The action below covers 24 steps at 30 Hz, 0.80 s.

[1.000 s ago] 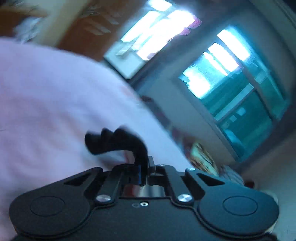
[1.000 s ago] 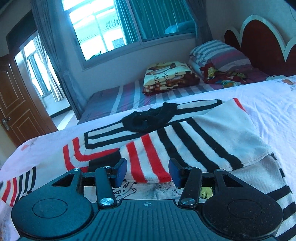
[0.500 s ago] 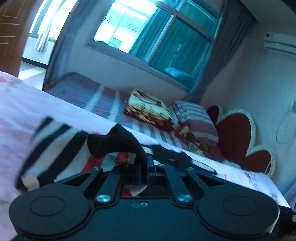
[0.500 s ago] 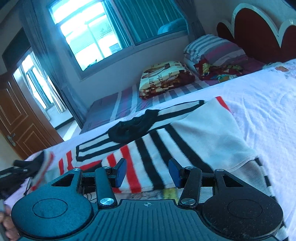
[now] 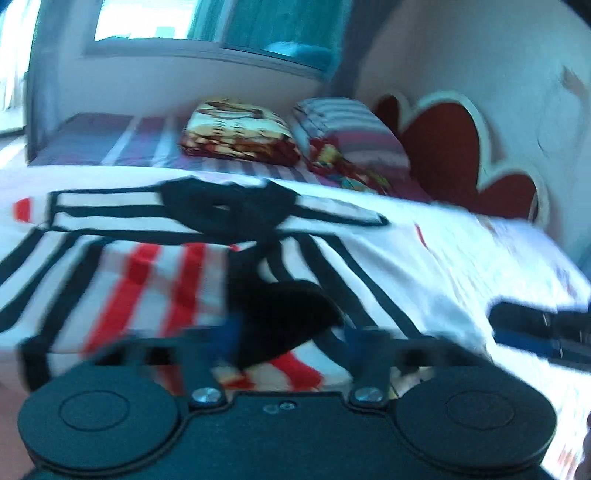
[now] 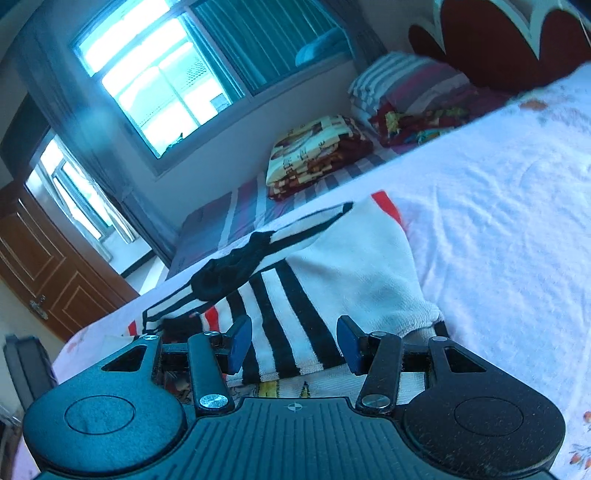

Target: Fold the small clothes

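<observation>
Bed [image 6: 498,206]: sweater [image 6: 332,273] seemingly under tongs [image 6: 293,345].

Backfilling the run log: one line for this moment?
left tool: just opened, black cuff between | right tool: open, empty | striped knit sweater: sleeves folded

This is a bedroom in a home. A bed [image 6: 498,221] under a white, flower-printed sheet fills the lower and right part of the right wrist view. Beyond it, along the far wall, stands a second bed [image 6: 236,214] with a purple striped cover. On that one lie a folded patterned blanket [image 6: 317,151] and a stack of striped bedding [image 6: 406,81]. A red scalloped headboard [image 6: 498,40] with a pale edge rises at the upper right. A large window [image 6: 159,74] with teal curtains [image 6: 266,33] takes up the upper middle of the frame, and a brown panelled wooden door [image 6: 48,266] with a metal handle stands at the left.
</observation>
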Each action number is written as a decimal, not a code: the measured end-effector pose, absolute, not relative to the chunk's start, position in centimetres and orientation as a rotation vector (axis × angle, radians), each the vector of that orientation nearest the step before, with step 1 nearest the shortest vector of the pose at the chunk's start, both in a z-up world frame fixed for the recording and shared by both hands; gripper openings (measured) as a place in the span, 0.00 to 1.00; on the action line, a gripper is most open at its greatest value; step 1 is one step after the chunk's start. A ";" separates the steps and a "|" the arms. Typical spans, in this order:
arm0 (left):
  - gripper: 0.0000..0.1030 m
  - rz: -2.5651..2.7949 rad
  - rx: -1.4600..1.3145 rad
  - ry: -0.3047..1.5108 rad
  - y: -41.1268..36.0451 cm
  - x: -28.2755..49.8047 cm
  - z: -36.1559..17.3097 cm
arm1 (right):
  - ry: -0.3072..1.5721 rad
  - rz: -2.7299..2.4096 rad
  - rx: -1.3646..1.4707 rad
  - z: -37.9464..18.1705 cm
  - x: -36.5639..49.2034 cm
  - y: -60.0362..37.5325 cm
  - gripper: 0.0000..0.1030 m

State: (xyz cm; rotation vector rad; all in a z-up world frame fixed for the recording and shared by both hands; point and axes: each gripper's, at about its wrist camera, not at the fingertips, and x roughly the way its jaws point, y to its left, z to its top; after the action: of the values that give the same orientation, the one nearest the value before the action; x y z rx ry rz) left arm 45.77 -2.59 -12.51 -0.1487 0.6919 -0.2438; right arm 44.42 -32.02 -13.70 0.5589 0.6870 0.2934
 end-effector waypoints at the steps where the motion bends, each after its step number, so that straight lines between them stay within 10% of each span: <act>1: 0.85 -0.241 -0.117 0.655 -2.9 44.5 -12.1 | 0.694 0.296 0.561 -13.8 44.6 -31.9 0.49; 8: 0.61 -0.125 -0.089 0.526 4.5 36.1 -10.2 | 0.738 0.404 0.551 -14.6 46.4 -28.2 0.49; 17: 0.61 0.106 -0.039 0.602 15.0 34.8 -12.4 | 0.788 0.424 0.476 -17.1 50.8 -22.5 0.49; 20: 0.61 0.073 -0.040 0.619 15.0 36.8 -12.7 | 0.806 0.428 0.360 -16.9 51.2 -20.4 0.05; 24: 0.60 0.070 -0.016 0.634 14.8 37.8 -13.4 | 0.713 0.428 0.272 -15.2 50.1 -20.2 0.04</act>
State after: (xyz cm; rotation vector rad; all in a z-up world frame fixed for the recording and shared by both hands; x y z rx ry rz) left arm 37.83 14.81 -13.36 -0.0156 0.6342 0.0705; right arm 50.14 -20.25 -15.19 0.2717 0.7130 0.4280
